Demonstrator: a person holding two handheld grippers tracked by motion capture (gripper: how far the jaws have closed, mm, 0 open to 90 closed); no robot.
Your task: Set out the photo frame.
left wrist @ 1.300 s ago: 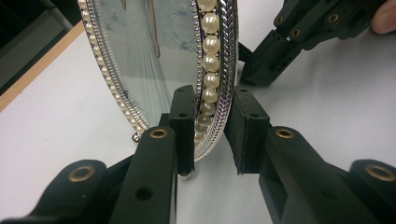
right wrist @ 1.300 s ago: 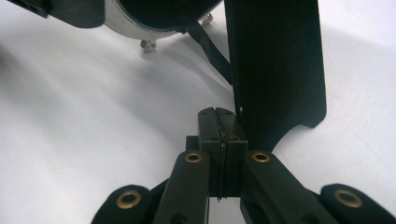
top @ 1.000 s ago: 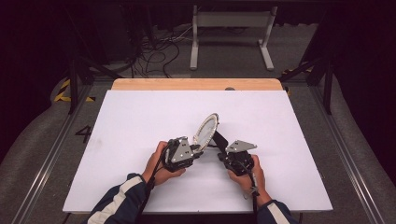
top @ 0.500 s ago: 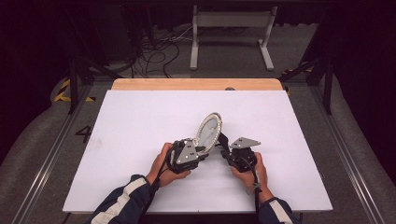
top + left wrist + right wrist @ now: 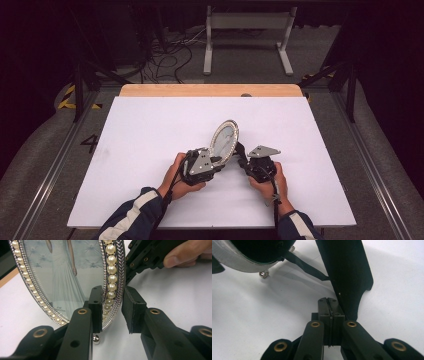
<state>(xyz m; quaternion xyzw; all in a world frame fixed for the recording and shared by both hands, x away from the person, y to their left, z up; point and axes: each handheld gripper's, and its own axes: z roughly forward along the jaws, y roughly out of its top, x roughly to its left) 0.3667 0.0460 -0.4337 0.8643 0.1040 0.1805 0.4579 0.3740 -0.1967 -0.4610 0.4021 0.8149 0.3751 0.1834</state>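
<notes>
High view: an oval picture frame point(image 5: 223, 140) stands on edge near the middle of the white table point(image 5: 150, 130), between both hands, just ahead of them

Frame axis: the long axis rises from the table and leans up and away from the person, a touch to the right; the glazed face is turned left, toward the left gripper point(image 5: 216, 161)

Left gripper view: the pearl-and-silver rim point(image 5: 113, 277) of the frame sits between the two black jaws; the left pad lies against the front of the rim, the right pad stands just off the silver edge with a sliver of daylight (so astride the rim, not clamped); a small ball foot point(image 5: 96, 339) sits below the rim, just above the table

Right gripper view: the right gripper point(image 5: 329, 305) has its jaws pressed flat together, nothing seen between them; their tips touch the black stand leg point(image 5: 348, 277) behind the frame; a thin strap point(image 5: 307, 266) runs from the leg to the frame's dark back

Frame feet: one more foot point(image 5: 263, 274) shows at the lower edge
</notes>
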